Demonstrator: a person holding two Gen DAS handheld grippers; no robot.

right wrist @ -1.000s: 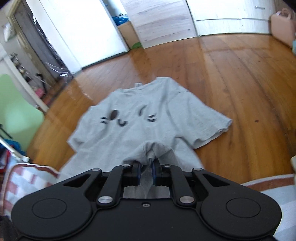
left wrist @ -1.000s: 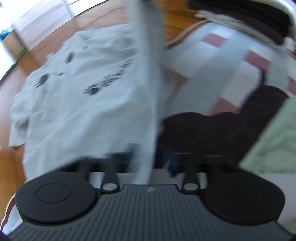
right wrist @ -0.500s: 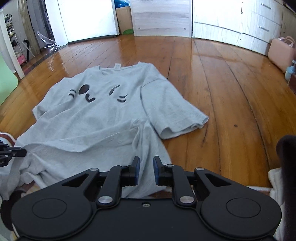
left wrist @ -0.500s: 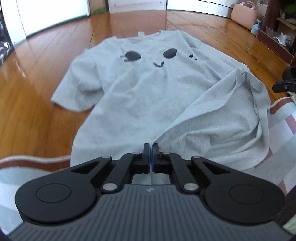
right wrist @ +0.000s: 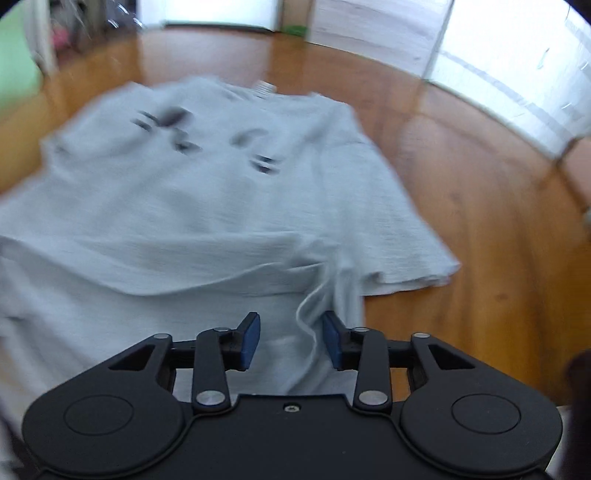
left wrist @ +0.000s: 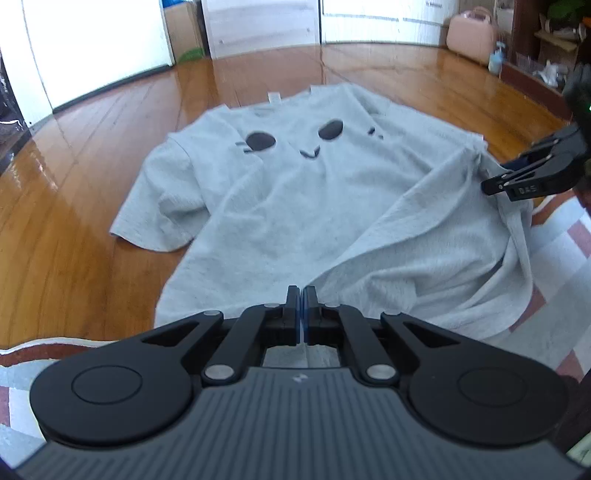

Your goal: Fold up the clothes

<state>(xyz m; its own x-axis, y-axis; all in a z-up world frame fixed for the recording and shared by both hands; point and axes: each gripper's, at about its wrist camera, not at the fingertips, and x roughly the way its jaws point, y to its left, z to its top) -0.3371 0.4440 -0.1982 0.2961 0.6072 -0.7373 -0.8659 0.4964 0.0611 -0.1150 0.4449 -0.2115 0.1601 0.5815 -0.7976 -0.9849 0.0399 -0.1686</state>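
Note:
A grey T-shirt with a black face print lies front up on the wooden floor, collar at the far end. Its near right part is rumpled and lapped over itself. My left gripper is shut on the shirt's near hem, low over the floor. In the right wrist view the shirt is blurred by motion. There my right gripper stands open just above the shirt's right side seam, and a fabric ridge runs between its blue pads without being pinched. From the left wrist view the right gripper hovers at the shirt's right edge.
A red, white and grey checked rug lies under the shirt's near edge. A pink case and a low shelf stand at the far right, and a cardboard box stands by the back wall. Bare floor surrounds the shirt.
The shirt went from hanging in both grippers to lying spread on the floor. My right gripper let go and opened wider. My left gripper stayed shut on the hem.

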